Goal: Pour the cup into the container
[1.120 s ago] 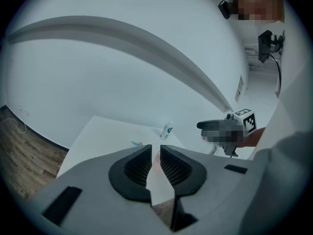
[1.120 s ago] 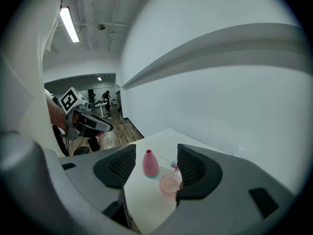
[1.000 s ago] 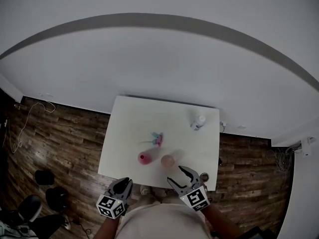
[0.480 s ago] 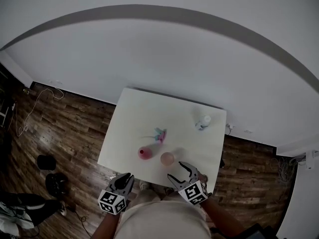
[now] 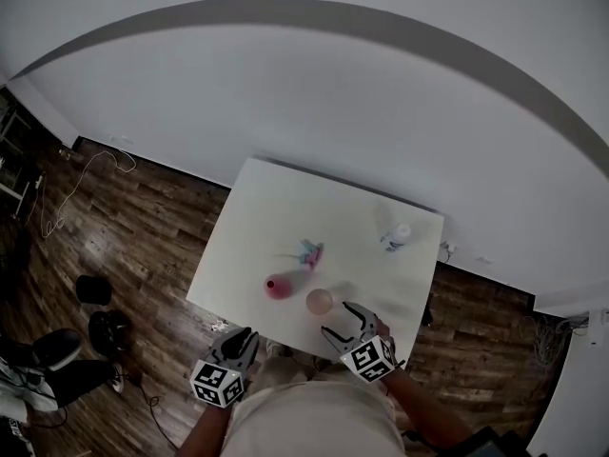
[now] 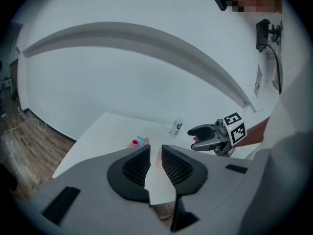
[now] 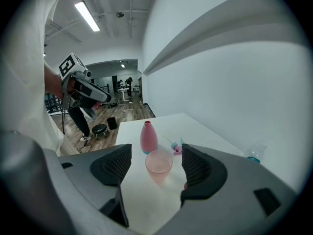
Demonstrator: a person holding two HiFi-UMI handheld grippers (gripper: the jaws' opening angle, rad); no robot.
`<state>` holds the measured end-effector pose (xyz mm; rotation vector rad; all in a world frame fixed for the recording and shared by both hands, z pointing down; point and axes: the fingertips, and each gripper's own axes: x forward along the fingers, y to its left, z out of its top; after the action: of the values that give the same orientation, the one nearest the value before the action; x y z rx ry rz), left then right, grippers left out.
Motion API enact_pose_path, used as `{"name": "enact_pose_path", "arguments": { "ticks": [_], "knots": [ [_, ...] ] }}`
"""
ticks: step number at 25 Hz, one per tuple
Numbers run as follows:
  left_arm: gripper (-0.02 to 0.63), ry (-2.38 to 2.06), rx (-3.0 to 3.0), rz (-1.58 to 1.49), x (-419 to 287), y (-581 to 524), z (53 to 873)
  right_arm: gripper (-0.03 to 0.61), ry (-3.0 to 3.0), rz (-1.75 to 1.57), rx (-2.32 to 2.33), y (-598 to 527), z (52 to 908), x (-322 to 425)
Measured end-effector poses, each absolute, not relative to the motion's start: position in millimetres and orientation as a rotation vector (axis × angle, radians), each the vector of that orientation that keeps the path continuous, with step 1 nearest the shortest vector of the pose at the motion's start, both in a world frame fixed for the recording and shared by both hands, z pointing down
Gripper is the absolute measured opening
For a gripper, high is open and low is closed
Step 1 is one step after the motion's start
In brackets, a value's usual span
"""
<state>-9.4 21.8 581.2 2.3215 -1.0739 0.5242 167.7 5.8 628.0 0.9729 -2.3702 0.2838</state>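
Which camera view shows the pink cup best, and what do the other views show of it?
The right gripper view: the pink cup stands close and centred, rim and translucent wall clear. The head view shows it tiny from above; the left gripper view shows only a sliver.

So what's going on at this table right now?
A person stands at the near edge of a white table with a gripper in each hand. The right gripper has just been opening its jaws and points at the pink cup, which stands on the table just ahead of them, not gripped. The pink bottle stands upright beside the cup, untouched. The left gripper hangs at the table edge, jaws narrowly apart and empty. No pouring is under way.
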Motion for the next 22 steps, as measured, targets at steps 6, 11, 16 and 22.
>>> {"name": "enact_pose_path", "arguments": {
  "ticks": [6,11,16,22],
  "knots": [
    [0.064,-1.133,2.276,0.519,-7,25,587,0.314,-2.374,0.283,0.897,-1,652,169],
    [0.064,-1.15,2.248,0.53,-10,28,595,0.316,-2.369,0.29,0.852,-4,670,167],
    [0.064,-1.152,2.24,0.536,-12,26,596,0.316,-2.352,0.302,0.824,-5,684,166],
    [0.064,-1.121,2.247,0.548,-11,24,603,0.333,-2.315,0.315,0.793,-7,710,164]
  ]
}}
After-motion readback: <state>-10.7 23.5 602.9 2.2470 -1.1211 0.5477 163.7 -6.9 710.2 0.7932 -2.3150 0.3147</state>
